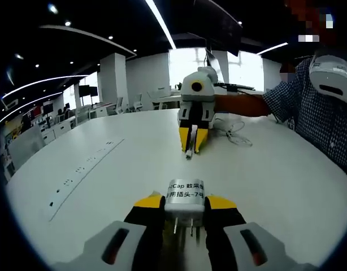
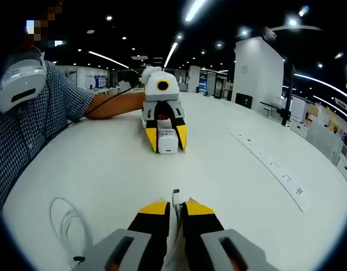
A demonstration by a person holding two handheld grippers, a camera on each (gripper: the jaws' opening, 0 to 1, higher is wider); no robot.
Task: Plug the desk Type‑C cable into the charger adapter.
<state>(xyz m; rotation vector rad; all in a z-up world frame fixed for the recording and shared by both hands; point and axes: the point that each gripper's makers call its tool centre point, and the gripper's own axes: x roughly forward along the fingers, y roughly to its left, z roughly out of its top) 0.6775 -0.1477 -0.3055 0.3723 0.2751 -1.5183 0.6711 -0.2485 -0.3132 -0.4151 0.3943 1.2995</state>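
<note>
A white charger adapter (image 1: 186,197) with a printed label and its metal prongs pointing back at the camera sits clamped in my left gripper (image 1: 185,203), held above the round white table (image 1: 105,169). The same adapter (image 2: 167,141) appears straight ahead in the right gripper view, held by the left gripper (image 2: 166,138). My right gripper (image 2: 176,210) is shut on the Type-C cable plug (image 2: 176,197), whose tip sticks out between the jaws toward the adapter. Across the table, the right gripper (image 1: 192,140) faces me with the plug tip (image 1: 188,153) at its jaws. A gap of bare table separates plug and adapter.
The white cable's loose coil (image 2: 68,226) lies on the table by the right gripper, also seen as loops (image 1: 233,132) behind it. A flush power strip (image 2: 273,166) runs along the table. A person in a checked shirt (image 2: 32,124) holds both grippers.
</note>
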